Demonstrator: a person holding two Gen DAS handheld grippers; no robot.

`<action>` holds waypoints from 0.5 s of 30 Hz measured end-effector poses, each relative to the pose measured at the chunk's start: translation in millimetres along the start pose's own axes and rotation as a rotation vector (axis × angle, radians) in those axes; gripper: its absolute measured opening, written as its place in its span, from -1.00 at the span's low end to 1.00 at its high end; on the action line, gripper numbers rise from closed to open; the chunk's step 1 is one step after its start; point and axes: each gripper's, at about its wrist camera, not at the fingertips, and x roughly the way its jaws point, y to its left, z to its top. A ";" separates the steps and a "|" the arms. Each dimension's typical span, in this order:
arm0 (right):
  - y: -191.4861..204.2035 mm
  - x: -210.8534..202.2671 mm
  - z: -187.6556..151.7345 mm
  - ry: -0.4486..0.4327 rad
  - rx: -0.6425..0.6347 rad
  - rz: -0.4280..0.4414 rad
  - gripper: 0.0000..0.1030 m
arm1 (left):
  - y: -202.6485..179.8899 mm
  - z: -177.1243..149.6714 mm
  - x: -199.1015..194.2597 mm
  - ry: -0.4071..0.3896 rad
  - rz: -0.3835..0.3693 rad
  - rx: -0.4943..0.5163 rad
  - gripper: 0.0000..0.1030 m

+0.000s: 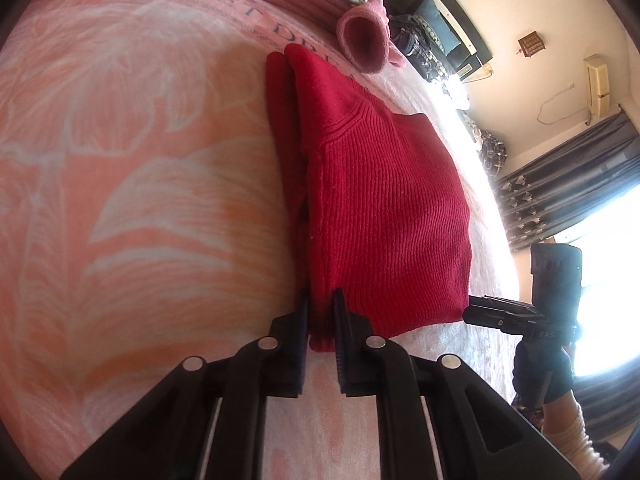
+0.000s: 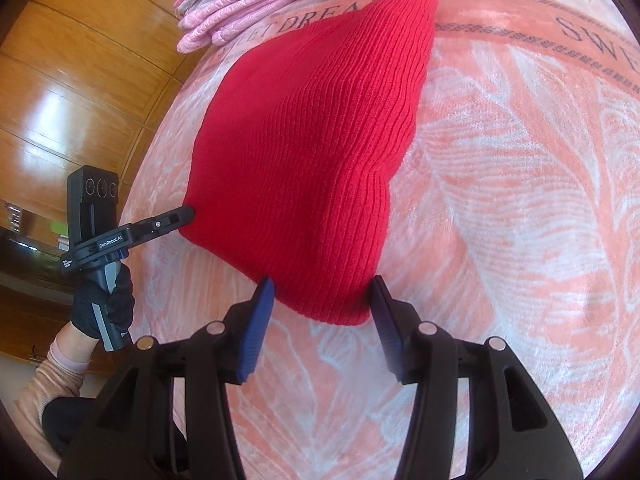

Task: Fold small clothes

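red ribbed knit garment, already doubled over on itself, lies on the pink-and-white leaf-patterned bedspread near the printed border band at its far edge, with one long side close to the bed's side edge. in the left wrist view its layered edges show along one side, with a seam crossing the knit.

left gripper is closed down on a small corner of the red knit, the cloth pinched between its black fingers. right gripper stands with its jaws apart, the blue-padded fingers straddling the near corner of the garment without pinching it.

the step in hand looks like taking hold of the near hem at both corners for another fold. the next move probably calls for the right gripper to close on its corner, catching all layers, then for both to lift and carry the hem evenly toward the far end, so the fold lands square.

beyond it, at the far edge of the bed, sits a stack of folded pink clothes.
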 end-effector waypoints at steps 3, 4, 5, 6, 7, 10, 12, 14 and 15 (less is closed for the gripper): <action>-7.3 1.0 1.8 0.001 0.056 0.032 -0.02 | 0.7 -0.3 1.1 -0.002 -0.003 -0.004 -0.74; -11.6 1.6 2.4 0.002 0.087 0.052 -0.02 | 0.5 -0.2 1.6 -0.002 -0.002 -0.002 -0.73; -16.1 2.4 3.0 0.001 0.117 0.064 -0.02 | 0.3 -0.5 1.2 -0.002 -0.002 -0.001 -0.73; -19.1 2.7 3.3 0.002 0.134 0.069 -0.02 | 0.0 -0.3 1.3 -0.001 -0.002 0.001 -0.73; -21.5 3.8 3.8 0.002 0.144 0.064 -0.02 | -0.3 -0.1 1.3 -0.001 0.000 0.004 -0.73; -24.8 7.6 5.0 0.007 0.164 0.088 -0.04 | -0.8 0.1 1.5 0.000 0.005 0.008 -0.73; -23.9 9.8 4.7 0.017 0.167 0.120 -0.40 | -1.9 0.2 1.4 0.002 0.009 0.010 -0.72; -22.1 7.9 3.5 0.018 0.164 0.129 -0.60 | -2.6 0.5 1.2 0.004 0.011 0.011 -0.72; -21.0 5.2 2.3 0.016 0.160 0.130 -0.63 | -2.9 0.9 1.2 0.006 0.012 0.012 -0.71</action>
